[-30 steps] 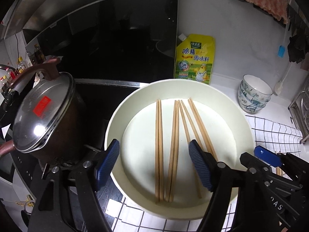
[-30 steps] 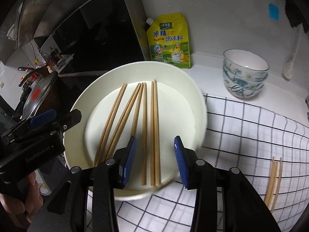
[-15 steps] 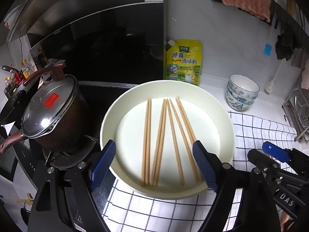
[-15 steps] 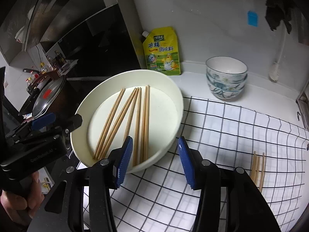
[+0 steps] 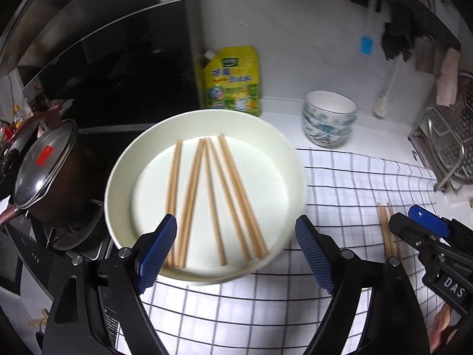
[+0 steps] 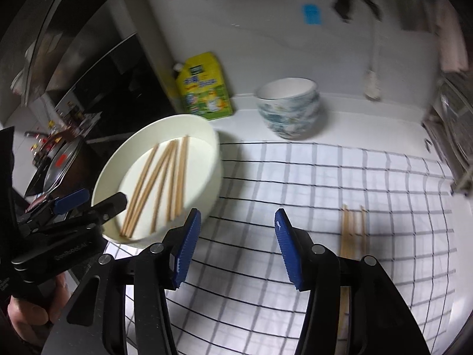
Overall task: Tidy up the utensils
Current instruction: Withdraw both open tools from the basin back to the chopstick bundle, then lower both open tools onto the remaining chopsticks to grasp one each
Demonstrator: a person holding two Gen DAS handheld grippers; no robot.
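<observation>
Judging by the layout, sorting is partly done: a few chopsticks (image 6: 353,230) lie on the checked cloth (image 6: 325,177) toward the bench's right edge, while most chopsticks in the dish (image 5: 207,198) remain in the white dish (image 5: 124,159) (left side, beside the stove). Both the left hand-held gripper (image 5: 236,251) and right hand-held gripper (image 6: 233,248) are released and empty, the right one's jaws having just been widening, with the cloth pile just right of its tips.

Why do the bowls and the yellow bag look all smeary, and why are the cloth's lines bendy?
Right wrist view: motion blur smears the stacked bowls and yellow bag. Left wrist view: sharper, chopsticks slightly soft. Both views: the fisheye lens bends the checked cloth lines.
</observation>
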